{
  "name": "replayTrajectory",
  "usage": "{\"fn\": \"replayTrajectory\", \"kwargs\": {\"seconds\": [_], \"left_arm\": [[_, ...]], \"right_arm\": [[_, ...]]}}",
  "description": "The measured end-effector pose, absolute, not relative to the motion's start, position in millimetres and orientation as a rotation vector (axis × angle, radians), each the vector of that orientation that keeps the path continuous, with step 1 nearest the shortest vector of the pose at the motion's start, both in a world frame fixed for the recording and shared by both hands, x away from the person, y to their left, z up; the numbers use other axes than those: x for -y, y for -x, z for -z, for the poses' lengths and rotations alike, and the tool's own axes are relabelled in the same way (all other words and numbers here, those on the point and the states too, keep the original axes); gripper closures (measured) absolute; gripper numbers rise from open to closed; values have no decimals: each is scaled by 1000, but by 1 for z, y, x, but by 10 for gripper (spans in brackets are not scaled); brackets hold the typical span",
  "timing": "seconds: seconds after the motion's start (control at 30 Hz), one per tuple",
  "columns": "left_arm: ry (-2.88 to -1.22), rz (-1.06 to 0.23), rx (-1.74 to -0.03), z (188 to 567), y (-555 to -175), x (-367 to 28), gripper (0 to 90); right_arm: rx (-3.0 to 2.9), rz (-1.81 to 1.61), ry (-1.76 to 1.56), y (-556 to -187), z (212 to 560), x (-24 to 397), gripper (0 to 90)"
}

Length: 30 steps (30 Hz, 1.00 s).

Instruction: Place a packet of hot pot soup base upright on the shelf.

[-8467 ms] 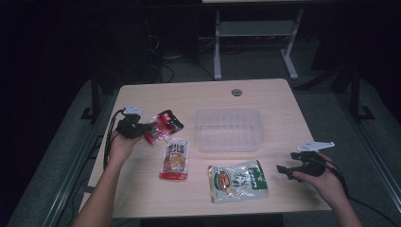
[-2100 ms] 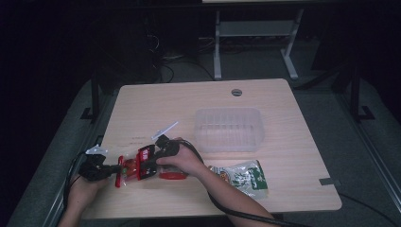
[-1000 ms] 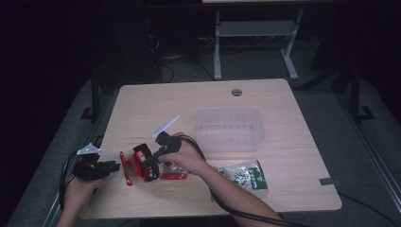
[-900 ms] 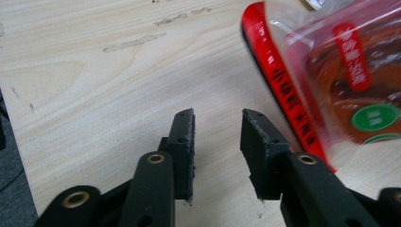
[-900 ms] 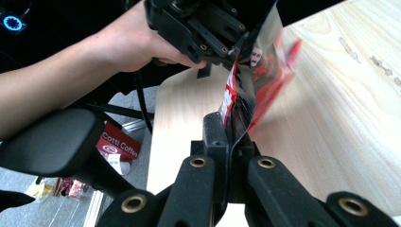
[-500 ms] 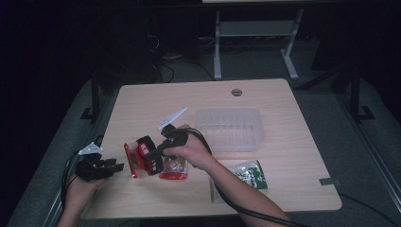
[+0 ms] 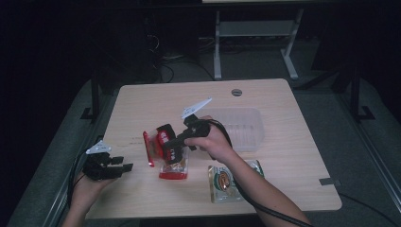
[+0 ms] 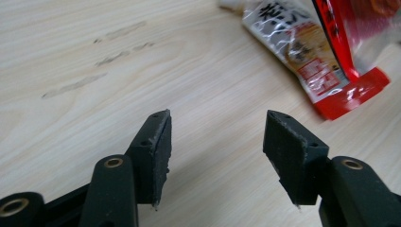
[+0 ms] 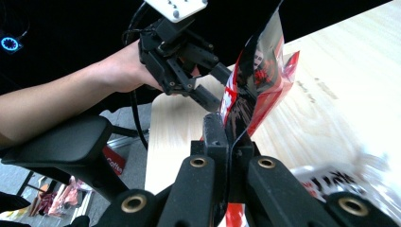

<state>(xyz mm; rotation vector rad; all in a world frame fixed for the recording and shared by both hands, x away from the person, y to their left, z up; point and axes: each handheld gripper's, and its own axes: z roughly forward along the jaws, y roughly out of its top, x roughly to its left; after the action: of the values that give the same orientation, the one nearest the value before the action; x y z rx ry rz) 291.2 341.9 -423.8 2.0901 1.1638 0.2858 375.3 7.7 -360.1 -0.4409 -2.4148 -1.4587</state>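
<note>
A glossy red and black pouch (image 7: 158, 144) is held off the table (image 7: 283, 109) at centre left of the high view, pinched at its edge by the closed right gripper (image 7: 174, 144). The left gripper (image 7: 124, 166), lower left, is spread with nothing between; its jaws have just been opening. A flat packet (image 7: 172, 169) lies beneath the pouch. Bare wood is seen leftward.

On the wooden table (image 7: 293, 142), the right gripper (image 7: 171, 144) holds a red snack packet (image 7: 158, 144) lifted above a second red packet (image 7: 173, 169). The left gripper (image 7: 124, 165), jaws just opened and empty, sits near the table's left edge. A green packet (image 7: 227, 178) lies near a clear plastic tray (image 7: 246, 130).
</note>
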Motion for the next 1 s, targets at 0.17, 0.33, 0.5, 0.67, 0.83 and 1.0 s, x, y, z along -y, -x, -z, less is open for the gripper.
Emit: {"fn": "replayTrajectory", "kwargs": {"seconds": [0.17,0.33,0.5,0.67,0.83,1.0], "left_arm": [[-2109,-261,-1136,418,-293,-327,400],[-2114,-253,-1119,411,-295,-314,383],[-2133,-235,-1119,409,-298,-305,372],[-2128,-215,-1110,408,-301,-296,364],[-2118,-217,-1102,407,-304,-286,361],[-2122,-229,-1072,412,-305,-281,354]], "right_arm": [[2414,1495,473,-377,353,18,900],[2416,1532,506,-377,346,44,900],[2424,1550,542,-376,341,70,900],[2414,1585,594,-376,339,94,900],[2412,1617,643,-374,334,118,900],[2436,1638,691,-372,332,141,900]]}}
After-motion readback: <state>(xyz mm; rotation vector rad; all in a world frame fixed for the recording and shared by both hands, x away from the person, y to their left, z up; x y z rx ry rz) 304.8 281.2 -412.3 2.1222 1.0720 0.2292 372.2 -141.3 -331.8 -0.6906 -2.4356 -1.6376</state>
